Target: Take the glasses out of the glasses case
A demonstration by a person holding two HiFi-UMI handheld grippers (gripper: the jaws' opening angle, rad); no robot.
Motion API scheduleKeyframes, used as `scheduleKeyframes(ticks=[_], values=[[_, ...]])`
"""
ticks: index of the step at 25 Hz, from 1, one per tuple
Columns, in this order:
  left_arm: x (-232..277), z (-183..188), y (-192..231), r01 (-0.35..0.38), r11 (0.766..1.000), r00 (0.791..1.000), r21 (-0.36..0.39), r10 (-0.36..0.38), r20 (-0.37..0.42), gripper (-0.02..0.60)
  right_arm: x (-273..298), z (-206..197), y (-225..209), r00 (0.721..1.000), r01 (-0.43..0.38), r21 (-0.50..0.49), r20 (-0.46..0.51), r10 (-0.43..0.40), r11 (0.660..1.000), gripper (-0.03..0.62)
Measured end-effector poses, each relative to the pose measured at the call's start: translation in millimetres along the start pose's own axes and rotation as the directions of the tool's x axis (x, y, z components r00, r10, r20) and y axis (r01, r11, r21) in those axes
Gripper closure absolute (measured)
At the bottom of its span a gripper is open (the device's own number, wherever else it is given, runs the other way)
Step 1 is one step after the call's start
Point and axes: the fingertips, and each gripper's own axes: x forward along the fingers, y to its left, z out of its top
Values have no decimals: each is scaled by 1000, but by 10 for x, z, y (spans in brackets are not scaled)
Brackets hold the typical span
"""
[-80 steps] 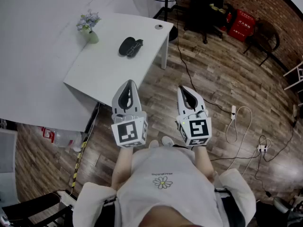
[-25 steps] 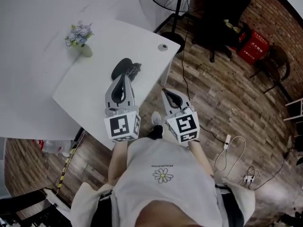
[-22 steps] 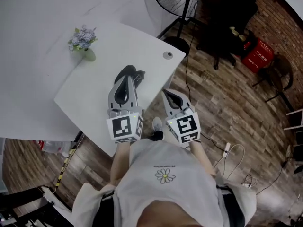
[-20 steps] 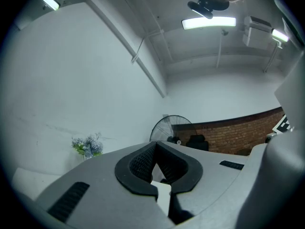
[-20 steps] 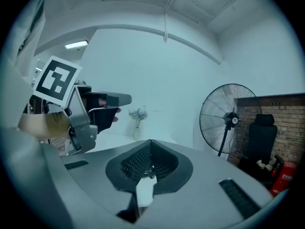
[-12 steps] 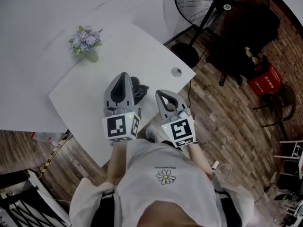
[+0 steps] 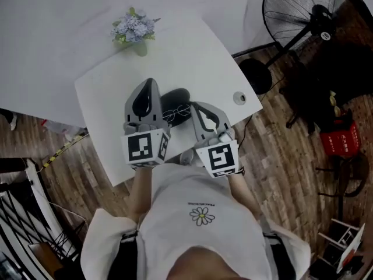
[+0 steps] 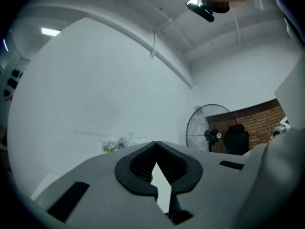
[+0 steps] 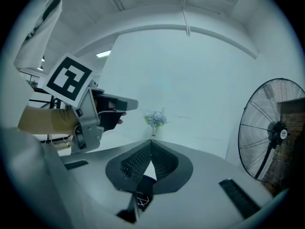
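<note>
White tabletop [image 7: 99, 107] carries the dark glasses case [image 7: 175, 97], the wire-rimmed glasses [image 7: 176, 114] lying at its near edge. Left gripper [image 7: 149, 81] hovers just left of the case, right gripper [image 7: 194, 105] just right, both with jaws pressed together on nothing. Best, I judge, to spread the right jaws first, then pinch the frame's bridge, not a lens, while the left steadies the case.
</note>
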Motion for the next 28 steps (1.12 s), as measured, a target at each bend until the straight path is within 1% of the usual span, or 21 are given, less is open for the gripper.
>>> scheduleKeyframes(ticks=[2, 4, 7, 10, 13, 15, 16, 18, 21, 23, 26, 28], values=[[-79, 16, 104, -80, 997, 997, 13, 80, 6, 566, 90, 42, -49, 999, -33, -13, 33, 33, 999, 586], [-173, 51, 169, -151, 988, 988, 29, 151, 17, 566, 141, 76, -88, 995, -78, -25, 52, 80, 997, 586], [-286, 130, 251, -262, 964, 965, 42, 260, 39, 566, 246, 86, -143, 984, -167, -62, 54, 170, 984, 586], [-431, 162, 297, -381, 923, 924, 44, 379, 50, 566, 325, 94, -201, 968, -237, -95, 66, 244, 967, 586], [-587, 156, 253, -483, 873, 875, 62, 480, 55, 566, 335, 90, -256, 947, -296, -149, 82, 310, 943, 586], [-684, 124, 201, -540, 839, 842, 73, 537, 52, 566, 309, 69, -286, 937, -316, -203, 88, 339, 927, 586], [-712, 104, 174, -561, 824, 828, 76, 559, 49, 566, 302, 60, -302, 933, -321, -225, 93, 348, 920, 586], [-736, 80, 106, -588, 804, 809, 86, 587, 44, 566, 292, 44, -334, 926, -330, -254, 99, 364, 909, 586], [-735, 107, -5, -607, 785, 794, 121, 606, 51, 566, 270, 28, -358, 916, -349, -282, 99, 389, 893, 586], [-722, 133, -43, -611, 780, 790, 138, 610, 51, 566, 262, 22, -352, 910, -359, -307, 93, 403, 882, 586], [-696, 96, -39, -606, 783, 794, 141, 608, 33, 566, 263, 4, -328, 909, -362, -338, 78, 409, 869, 586], [-683, 60, -9, -608, 782, 791, 140, 611, 24, 566, 279, -3, -307, 910, -360, -355, 70, 408, 863, 586]])
